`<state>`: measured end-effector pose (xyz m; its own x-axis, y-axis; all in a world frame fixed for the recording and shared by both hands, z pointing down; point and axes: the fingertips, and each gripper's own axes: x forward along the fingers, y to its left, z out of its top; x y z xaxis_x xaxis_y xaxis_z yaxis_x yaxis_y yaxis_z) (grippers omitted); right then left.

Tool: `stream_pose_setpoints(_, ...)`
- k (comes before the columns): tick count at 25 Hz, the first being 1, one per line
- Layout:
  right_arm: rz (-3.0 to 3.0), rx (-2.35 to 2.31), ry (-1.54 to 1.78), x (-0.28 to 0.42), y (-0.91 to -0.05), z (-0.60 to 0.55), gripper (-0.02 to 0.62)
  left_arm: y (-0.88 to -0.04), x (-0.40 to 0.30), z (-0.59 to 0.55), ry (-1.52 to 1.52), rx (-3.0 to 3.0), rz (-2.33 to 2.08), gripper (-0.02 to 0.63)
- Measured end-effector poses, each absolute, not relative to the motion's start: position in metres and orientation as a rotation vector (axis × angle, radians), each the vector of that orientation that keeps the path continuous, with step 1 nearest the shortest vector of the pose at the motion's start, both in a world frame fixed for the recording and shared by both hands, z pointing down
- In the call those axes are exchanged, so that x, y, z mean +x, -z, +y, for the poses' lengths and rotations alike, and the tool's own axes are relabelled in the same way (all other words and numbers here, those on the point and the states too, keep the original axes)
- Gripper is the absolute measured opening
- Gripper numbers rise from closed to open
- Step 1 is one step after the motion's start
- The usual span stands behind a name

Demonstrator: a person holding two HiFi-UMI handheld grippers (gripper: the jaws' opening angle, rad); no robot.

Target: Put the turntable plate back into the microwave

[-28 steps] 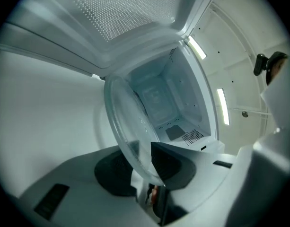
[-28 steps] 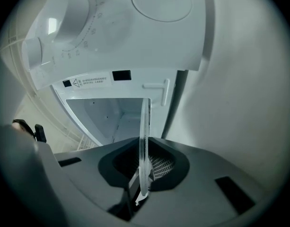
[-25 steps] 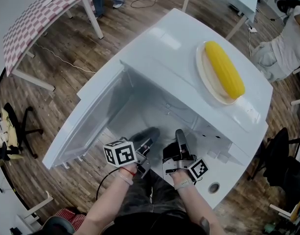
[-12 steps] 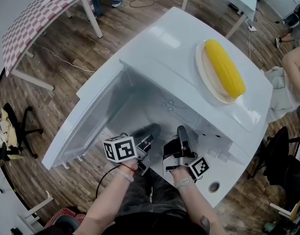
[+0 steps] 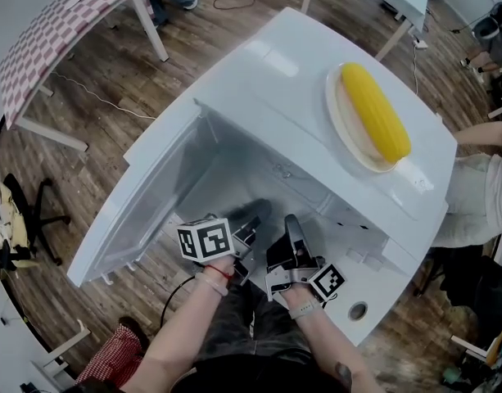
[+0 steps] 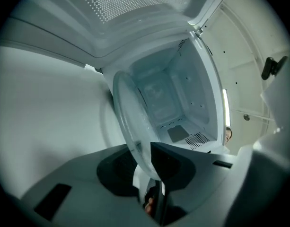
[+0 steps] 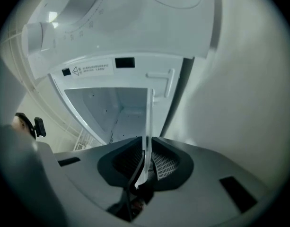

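The white microwave (image 5: 259,80) stands with its door (image 5: 144,211) swung open to the left and its cavity (image 5: 259,178) bare. My left gripper (image 5: 244,237) and right gripper (image 5: 290,229) sit side by side at the cavity's mouth. Both are shut on the clear glass turntable plate. In the left gripper view the turntable plate (image 6: 130,112) stands on edge in front of the cavity (image 6: 168,98), with its rim pinched by the left gripper (image 6: 147,148). In the right gripper view the turntable plate (image 7: 147,117) shows only as a thin edge rising from the right gripper (image 7: 145,145).
A pale plate (image 5: 342,125) carrying a yellow corn cob (image 5: 373,113) rests on the microwave's top. A checkered table (image 5: 62,23) stands at the upper left and an office chair (image 5: 25,211) at the left. A person (image 5: 480,178) is at the right edge.
Both grippers have edged a little up toward the cavity with the plate, the right one shifting slightly left. The person at the right has moved.
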<state>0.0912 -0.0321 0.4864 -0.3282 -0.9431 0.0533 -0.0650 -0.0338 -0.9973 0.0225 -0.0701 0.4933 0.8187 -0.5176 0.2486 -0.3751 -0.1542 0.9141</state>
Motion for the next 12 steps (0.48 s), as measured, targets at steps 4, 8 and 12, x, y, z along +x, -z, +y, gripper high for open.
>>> stream_pose_setpoints(4,1.481,-1.069,1.494,0.078,-0.487,-0.034,0.060,-0.492,0.029,-0.077,0.145,1.771,-0.681,0.086)
stream_pose_setpoints(8,1.459,-1.079,1.512,0.080,-0.491,-0.039,0.055,-0.492,0.034,-0.082,0.141,1.788,-0.681,0.087)
stream_pose_setpoints(12,1.459,-1.095,1.505,0.084,-0.491,-0.044,0.054,-0.490,0.037,-0.085,0.138,1.806,-0.675,0.087)
